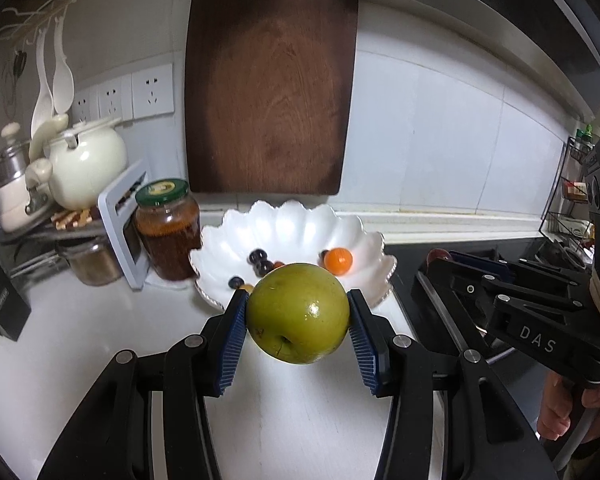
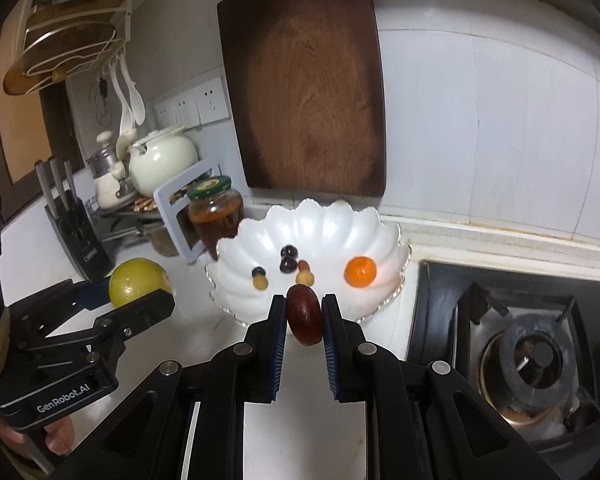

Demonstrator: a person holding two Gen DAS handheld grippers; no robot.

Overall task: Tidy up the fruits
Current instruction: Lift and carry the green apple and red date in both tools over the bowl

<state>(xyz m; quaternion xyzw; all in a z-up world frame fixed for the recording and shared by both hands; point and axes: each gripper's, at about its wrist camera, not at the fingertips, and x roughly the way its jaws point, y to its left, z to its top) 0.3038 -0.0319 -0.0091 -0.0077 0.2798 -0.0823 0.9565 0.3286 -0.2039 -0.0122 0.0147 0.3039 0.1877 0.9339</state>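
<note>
My left gripper (image 1: 298, 312) is shut on a green apple (image 1: 298, 314), held in the air over the white counter just in front of the white scalloped bowl (image 1: 364, 240). My right gripper (image 2: 304, 314) is shut on a small dark red fruit (image 2: 304, 314), held close to the near rim of the same bowl (image 2: 384, 224). Inside the bowl lie an orange fruit (image 2: 360, 271), dark grapes (image 2: 288, 258) and small tan fruits (image 2: 305, 278). In the right wrist view the left gripper (image 2: 140, 284) shows at the left with the green apple (image 2: 138, 280).
A dark wooden cutting board (image 1: 270, 88) leans on the tiled wall behind the bowl. A jar with a green lid (image 1: 168, 228), a white kettle (image 1: 86, 164) and a knife block (image 2: 76, 232) stand at the left. A gas stove (image 2: 532, 372) lies to the right.
</note>
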